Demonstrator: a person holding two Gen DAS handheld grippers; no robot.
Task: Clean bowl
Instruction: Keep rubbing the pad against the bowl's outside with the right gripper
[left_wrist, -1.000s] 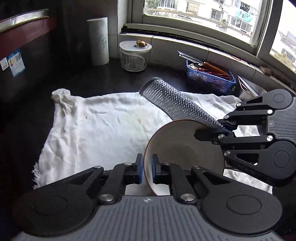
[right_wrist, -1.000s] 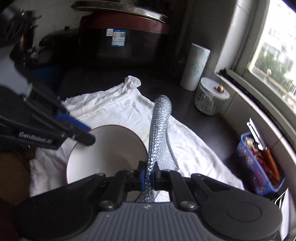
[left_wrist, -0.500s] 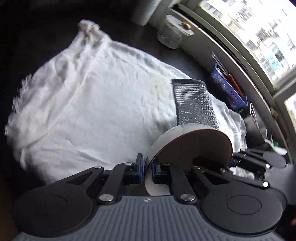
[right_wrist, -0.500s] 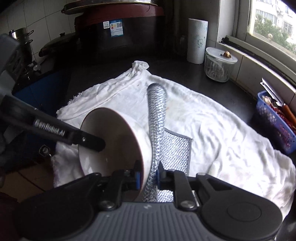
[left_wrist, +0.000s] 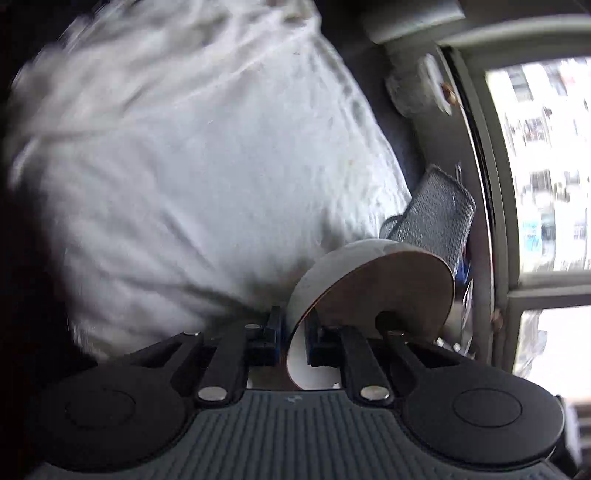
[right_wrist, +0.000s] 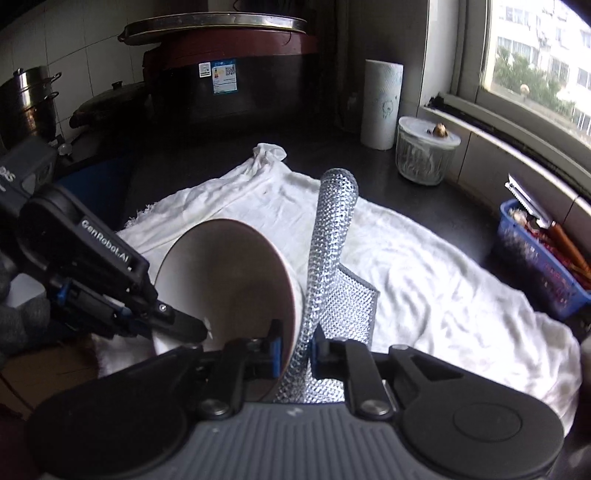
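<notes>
A white cloth (right_wrist: 424, 266), soft and creased, is spread over the dark counter (right_wrist: 436, 201) and takes up most of both views. At its near left part the bowl (right_wrist: 221, 280) is held tipped on edge, its round opening turned to the left; the inside is smooth and pale, the rim brownish, the outer wall white (glazed, by its sheen). Its rim is pinched between the blue pads of the left gripper (left_wrist: 293, 338), pressed together on the thin wall. The silver mesh scouring cloth (right_wrist: 334, 236), glittering and knobbly, stands rolled into a tube just right of the bowl and lies against its outer wall. It is pinched in the right gripper (right_wrist: 293, 350), whose jaws have just been closing; the bowl's rim edge appears to sit between those pads as well, beside the mesh.
</notes>
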